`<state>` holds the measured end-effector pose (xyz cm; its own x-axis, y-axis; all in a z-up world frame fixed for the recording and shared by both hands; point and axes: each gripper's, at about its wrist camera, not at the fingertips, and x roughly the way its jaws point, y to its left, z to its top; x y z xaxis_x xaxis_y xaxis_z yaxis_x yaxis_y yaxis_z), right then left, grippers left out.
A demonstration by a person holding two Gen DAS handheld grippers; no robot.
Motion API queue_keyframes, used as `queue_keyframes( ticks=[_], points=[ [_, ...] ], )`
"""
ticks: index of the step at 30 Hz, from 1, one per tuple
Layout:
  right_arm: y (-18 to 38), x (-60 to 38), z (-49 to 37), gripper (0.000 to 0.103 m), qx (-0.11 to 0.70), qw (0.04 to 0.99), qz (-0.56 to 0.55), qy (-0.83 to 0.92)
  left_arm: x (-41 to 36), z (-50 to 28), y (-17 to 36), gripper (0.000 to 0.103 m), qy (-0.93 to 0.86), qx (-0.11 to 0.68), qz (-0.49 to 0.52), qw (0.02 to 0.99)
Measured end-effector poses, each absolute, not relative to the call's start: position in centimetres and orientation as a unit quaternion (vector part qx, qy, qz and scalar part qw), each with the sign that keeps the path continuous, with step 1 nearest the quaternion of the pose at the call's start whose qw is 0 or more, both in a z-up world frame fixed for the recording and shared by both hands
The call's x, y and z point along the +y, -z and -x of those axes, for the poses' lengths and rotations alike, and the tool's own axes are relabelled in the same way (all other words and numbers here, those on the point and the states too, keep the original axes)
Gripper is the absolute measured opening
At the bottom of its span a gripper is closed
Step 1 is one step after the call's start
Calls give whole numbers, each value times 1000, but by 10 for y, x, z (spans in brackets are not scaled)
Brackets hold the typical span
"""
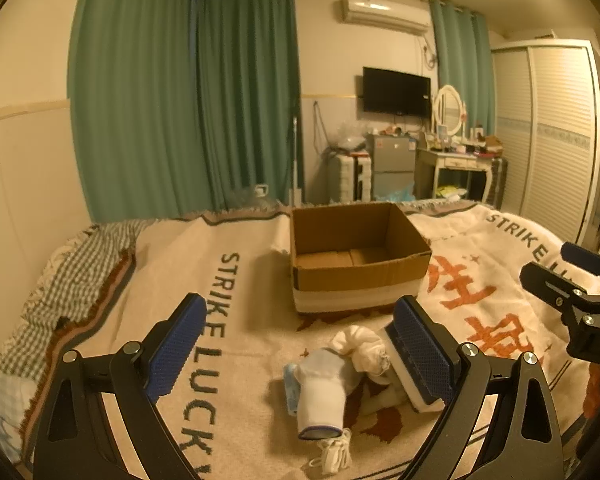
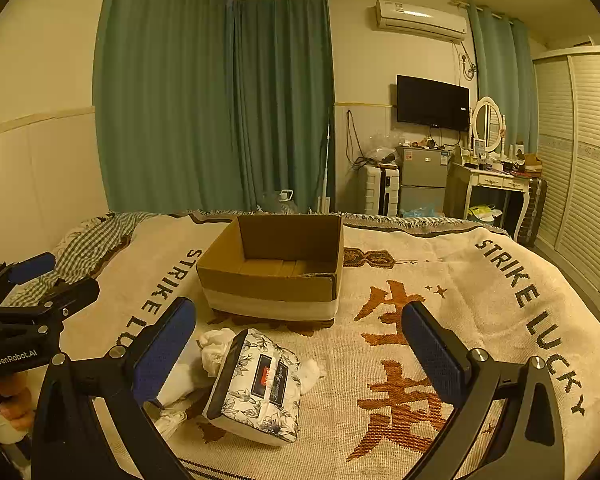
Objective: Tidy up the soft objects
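An open, empty cardboard box [image 1: 356, 256] [image 2: 276, 268] stands on the bed blanket. In front of it lies a pile of soft things: white socks [image 1: 324, 396], a crumpled white cloth [image 1: 360, 346] [image 2: 216, 346] and a floral tissue pack [image 2: 260, 384], whose white edge shows in the left wrist view [image 1: 410, 392]. My left gripper [image 1: 300, 352] is open above the pile and holds nothing. My right gripper [image 2: 300, 354] is open, with the tissue pack between its fingers but untouched. Each gripper shows at the edge of the other's view.
The blanket [image 2: 440, 320] with "STRIKE LUCKY" lettering covers the bed. A checked cloth [image 1: 72, 272] lies at the far left. Green curtains, a fridge [image 1: 392, 160], a dressing table [image 1: 456, 168] and a wardrobe [image 1: 552, 132] stand beyond the bed.
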<state>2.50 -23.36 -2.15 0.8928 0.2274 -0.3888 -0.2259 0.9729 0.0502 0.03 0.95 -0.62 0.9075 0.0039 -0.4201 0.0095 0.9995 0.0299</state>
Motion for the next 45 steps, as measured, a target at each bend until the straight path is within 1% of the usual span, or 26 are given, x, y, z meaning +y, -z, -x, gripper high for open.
queue_keyframes(
  ticks=[15,28,34,37,42,45],
  points=[
    [26,-229,-27,103,210,970,2,-118,15,1,6,96,0,217,-4,976],
    [22,-222,-28,103,213,970,5,-120,15,5,-3,96,8,213,-20,977],
    [24,-217,-30,103,224,967,11,-124,18,3,1,96,0,216,-20,976],
    [36,-213,-34,103,242,962,19,-128,21,-3,14,96,-10,235,-19,972],
    [92,-207,-53,103,320,936,23,-142,24,-14,49,96,-17,286,-7,958],
    [115,-202,-64,99,347,925,27,-152,20,-21,69,96,-22,311,-17,950]
  ],
)
